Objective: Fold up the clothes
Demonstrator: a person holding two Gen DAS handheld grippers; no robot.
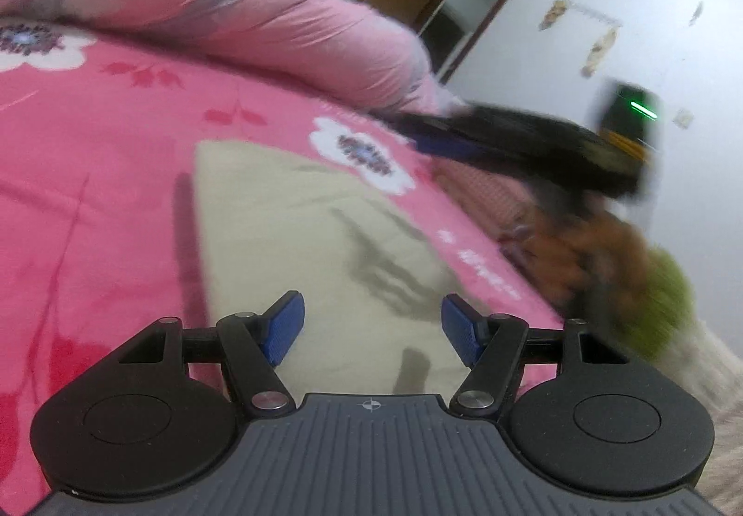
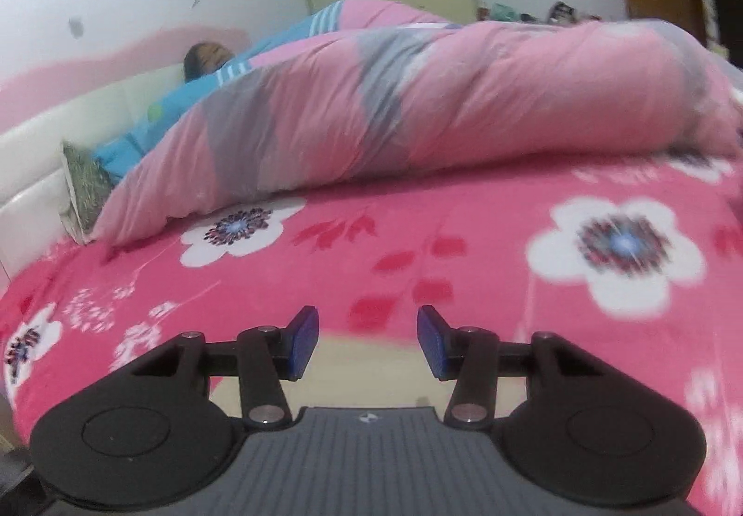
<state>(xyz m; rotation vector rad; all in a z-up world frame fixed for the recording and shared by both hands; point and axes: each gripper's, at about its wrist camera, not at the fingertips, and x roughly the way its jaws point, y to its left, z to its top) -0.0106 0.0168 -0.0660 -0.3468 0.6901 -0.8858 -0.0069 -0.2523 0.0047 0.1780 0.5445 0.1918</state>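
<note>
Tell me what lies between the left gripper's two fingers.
Only the beige garment shows in the gap of the open left gripper; the fingers hold nothing, seen in the left wrist view.

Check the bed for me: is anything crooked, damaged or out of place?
Nothing looks damaged or spilled. The beige garment lies fairly flat on the pink floral bedsheet, with the rolled pink-and-grey quilt bunched behind it. Both the left gripper and right gripper are open and empty.

Beige garment point(image 1: 297, 209): lies flat on the pink floral bedsheet point(image 1: 93, 153), smooth, faint wrinkles near its middle. In the right wrist view only its near edge point(image 2: 367, 346) shows, blurred.
</note>
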